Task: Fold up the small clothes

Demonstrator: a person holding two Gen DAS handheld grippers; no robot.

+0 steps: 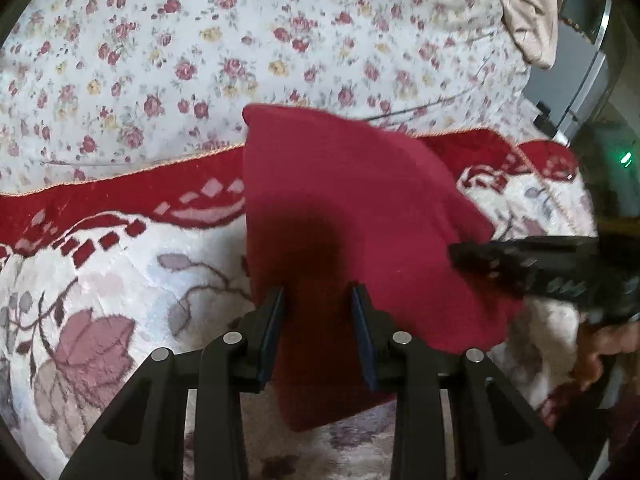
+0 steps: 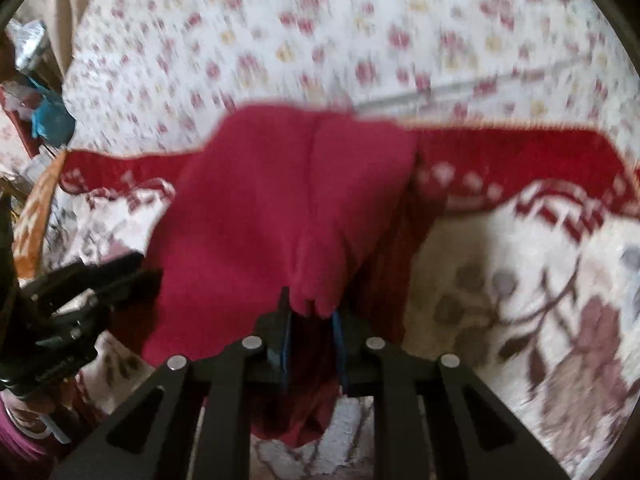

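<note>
A small dark red garment [image 1: 344, 200] lies on a plush blanket with red border and leaf pattern [image 1: 100, 280]. My left gripper [image 1: 318, 296] hovers over its near part with the jaws apart and nothing between them. My right gripper [image 2: 310, 312] is shut on a bunched edge of the same garment [image 2: 280, 200] and lifts that edge off the blanket. The right gripper also shows in the left wrist view [image 1: 540, 268] at the garment's right edge. The left gripper shows in the right wrist view [image 2: 80, 292] at the garment's left side. The right wrist view is blurred.
A white bedspread with small red flowers [image 1: 240, 40] lies beyond the blanket. A beige cloth [image 1: 528, 12] hangs at the upper right. A grey appliance [image 1: 576, 80] stands at the right. Clutter and a blue item [image 2: 48, 120] lie at the far left.
</note>
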